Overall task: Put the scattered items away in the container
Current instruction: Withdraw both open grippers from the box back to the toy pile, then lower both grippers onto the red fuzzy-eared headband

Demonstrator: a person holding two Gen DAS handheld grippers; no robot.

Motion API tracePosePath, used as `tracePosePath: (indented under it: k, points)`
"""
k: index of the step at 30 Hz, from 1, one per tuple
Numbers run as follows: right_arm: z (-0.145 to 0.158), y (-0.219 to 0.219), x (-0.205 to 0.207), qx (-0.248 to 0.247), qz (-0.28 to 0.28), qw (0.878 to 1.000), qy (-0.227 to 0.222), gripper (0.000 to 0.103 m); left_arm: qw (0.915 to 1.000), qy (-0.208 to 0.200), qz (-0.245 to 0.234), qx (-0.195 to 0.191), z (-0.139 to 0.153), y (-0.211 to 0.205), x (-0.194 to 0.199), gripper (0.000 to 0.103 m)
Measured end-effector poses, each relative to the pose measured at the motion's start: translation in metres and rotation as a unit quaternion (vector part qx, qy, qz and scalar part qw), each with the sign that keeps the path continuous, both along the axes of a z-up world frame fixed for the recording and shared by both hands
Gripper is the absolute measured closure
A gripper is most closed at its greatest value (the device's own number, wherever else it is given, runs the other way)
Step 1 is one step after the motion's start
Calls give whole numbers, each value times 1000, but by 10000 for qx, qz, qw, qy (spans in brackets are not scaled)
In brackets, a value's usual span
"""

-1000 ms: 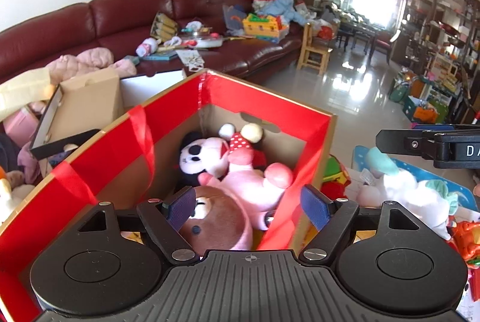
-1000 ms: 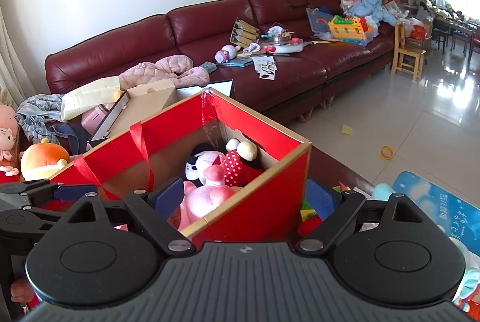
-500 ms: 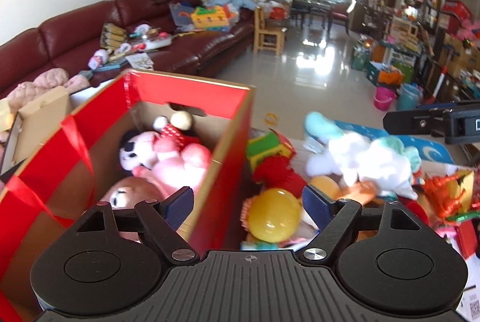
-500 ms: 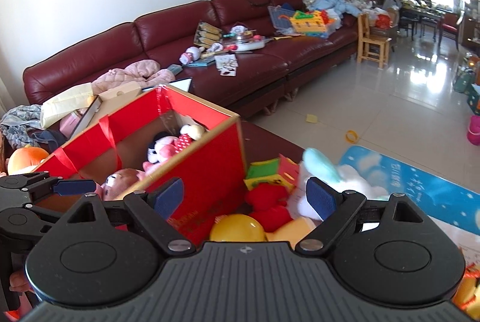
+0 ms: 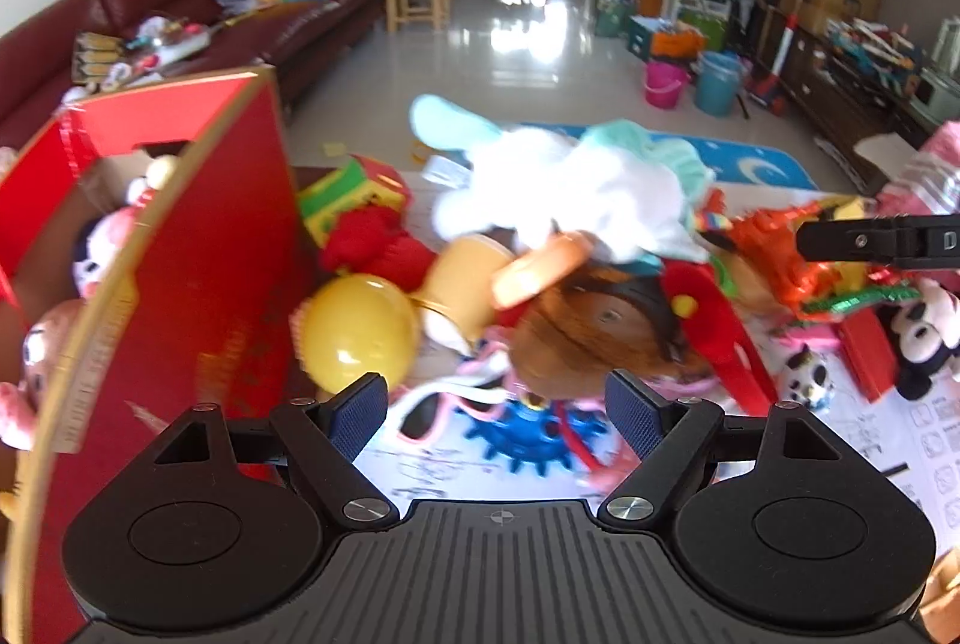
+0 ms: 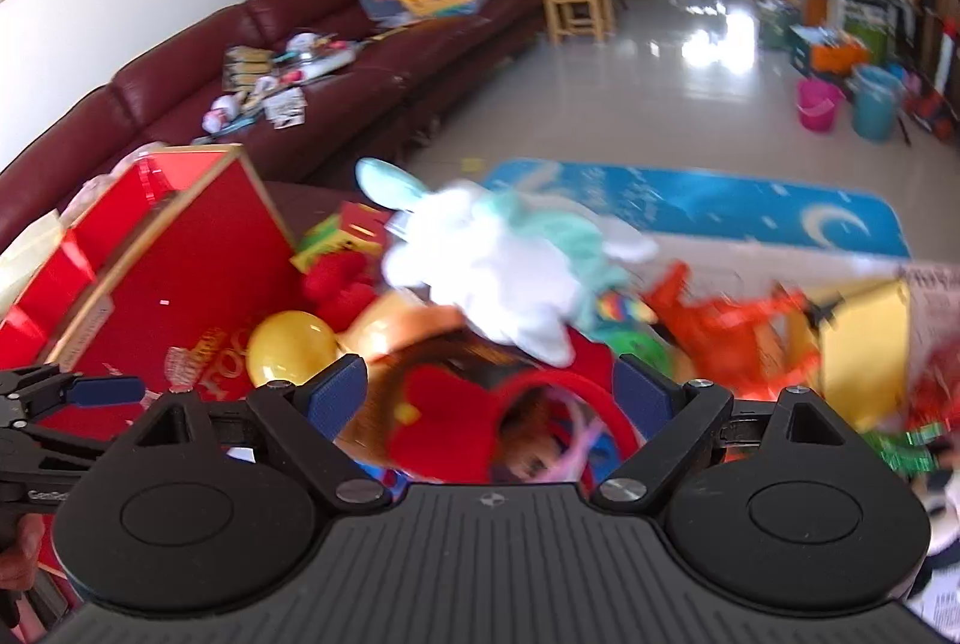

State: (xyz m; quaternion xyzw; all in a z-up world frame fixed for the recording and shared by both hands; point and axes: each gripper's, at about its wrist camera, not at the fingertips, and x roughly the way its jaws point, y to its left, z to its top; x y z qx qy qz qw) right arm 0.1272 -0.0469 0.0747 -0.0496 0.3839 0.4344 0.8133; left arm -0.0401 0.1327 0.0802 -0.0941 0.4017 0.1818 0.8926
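The red box (image 5: 198, 248) walls off the 9 o'clock side; bare floor (image 5: 480, 62) is seen at 12. Both the left gripper (image 5: 497, 413) and right gripper (image 6: 493, 395) are spread wide, nothing held, the toy pile (image 5: 576, 224) lying just beyond the fingertips.

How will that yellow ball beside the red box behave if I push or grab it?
The yellow ball looks round and glossy, so it will probably roll and may slip from the pads. It rests against the red box, which should block it that way.
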Motion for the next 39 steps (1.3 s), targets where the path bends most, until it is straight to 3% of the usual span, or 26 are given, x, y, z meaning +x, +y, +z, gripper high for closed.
tracePosePath:
  k: [5,16,22,26,39]
  points:
    - [-36,-36,13,-142,-578,9973,440,13,9992,155,-347,-151,-16,-31,28,15]
    - [-66,-80,16,-319,-932,9937,543,14,9978,339,-499,-270,-35,-66,86,14]
    - [-71,-88,18,-311,-969,9928,630,14,9974,528,-465,139,-49,-77,114,15]
    - [-68,-88,17,-316,-936,9935,559,14,9963,583,-306,554,-51,-64,116,16]
    - [-82,-52,27,-336,-616,9958,582,23,9957,736,-71,558,-58,-34,97,20]
